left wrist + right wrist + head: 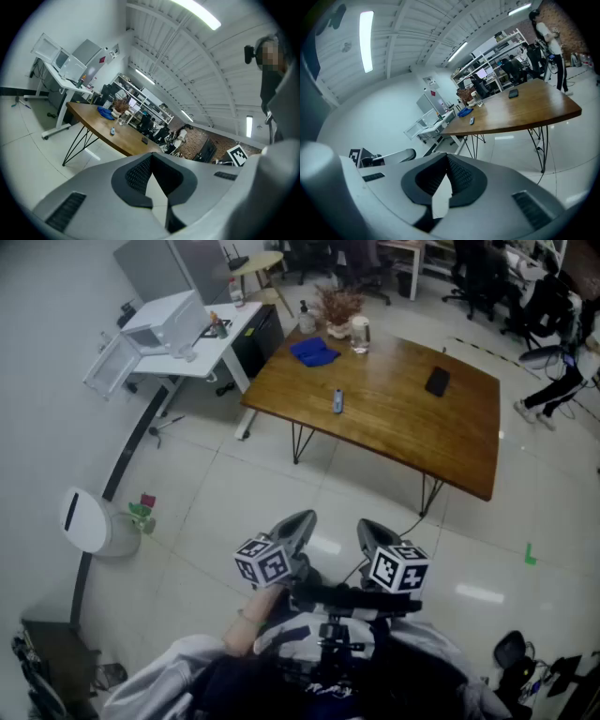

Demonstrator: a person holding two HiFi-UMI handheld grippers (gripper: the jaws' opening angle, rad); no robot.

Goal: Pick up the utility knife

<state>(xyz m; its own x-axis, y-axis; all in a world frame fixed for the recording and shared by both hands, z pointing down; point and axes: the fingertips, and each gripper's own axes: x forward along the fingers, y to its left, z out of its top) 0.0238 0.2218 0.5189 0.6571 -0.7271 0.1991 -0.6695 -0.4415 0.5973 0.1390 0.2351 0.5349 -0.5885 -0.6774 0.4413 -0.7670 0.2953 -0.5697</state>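
The utility knife [337,401] is a small blue-grey object lying on the wooden table [412,432], far ahead of me across the tiled floor. It also shows as a tiny shape in the left gripper view [112,131] and in the right gripper view [471,120]. Both grippers are held close to my body, well short of the table. My left gripper [300,519] has its jaws shut with nothing between them [151,155]. My right gripper [368,529] is likewise shut and empty [446,157].
On the table lie a blue cloth [314,352], a glass [360,334], a dried plant [337,307] and a black phone [437,381]. A white desk [202,352] stands at the left, a white bin [89,519] by the wall. A person [562,371] stands at far right.
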